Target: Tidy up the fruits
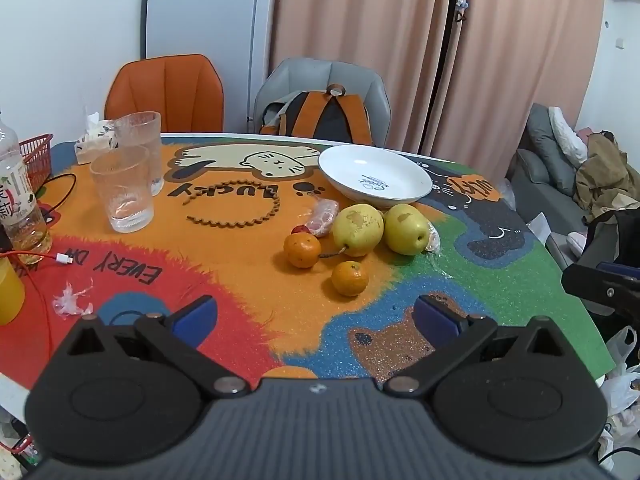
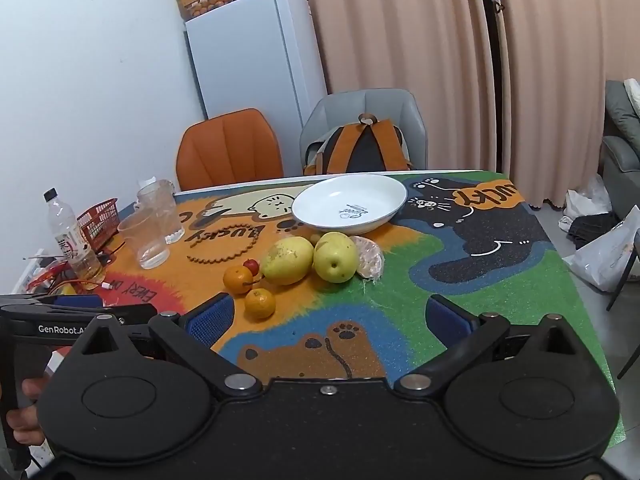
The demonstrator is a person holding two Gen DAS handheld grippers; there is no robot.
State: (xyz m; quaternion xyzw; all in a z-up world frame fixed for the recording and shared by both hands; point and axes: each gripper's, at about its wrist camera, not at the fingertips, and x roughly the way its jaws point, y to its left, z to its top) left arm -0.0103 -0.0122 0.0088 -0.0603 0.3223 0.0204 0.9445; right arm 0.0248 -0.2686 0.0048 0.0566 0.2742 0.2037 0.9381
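Two yellow pears (image 1: 358, 229) (image 1: 406, 229) lie side by side on the colourful table mat, just in front of an empty white plate (image 1: 374, 174). Two small oranges (image 1: 302, 250) (image 1: 349, 278) and a tiny red fruit (image 1: 300, 229) lie nearer me. A wrapped item (image 1: 323, 217) and a bagged peeled orange (image 2: 368, 260) lie beside the pears. My left gripper (image 1: 316, 314) is open and empty, just short of the near orange. My right gripper (image 2: 330, 318) is open and empty, in front of the pears (image 2: 287, 260) (image 2: 335, 261) and the plate (image 2: 348, 204).
Two clear glasses (image 1: 122, 194), a drink bottle (image 1: 20, 204), a red basket (image 1: 36, 158) and a red cable (image 1: 40, 258) crowd the table's left side. A scalloped brown ring (image 1: 236, 204) lies mid-table. An orange chair (image 1: 164, 94) and a grey chair with a backpack (image 1: 320, 114) stand behind.
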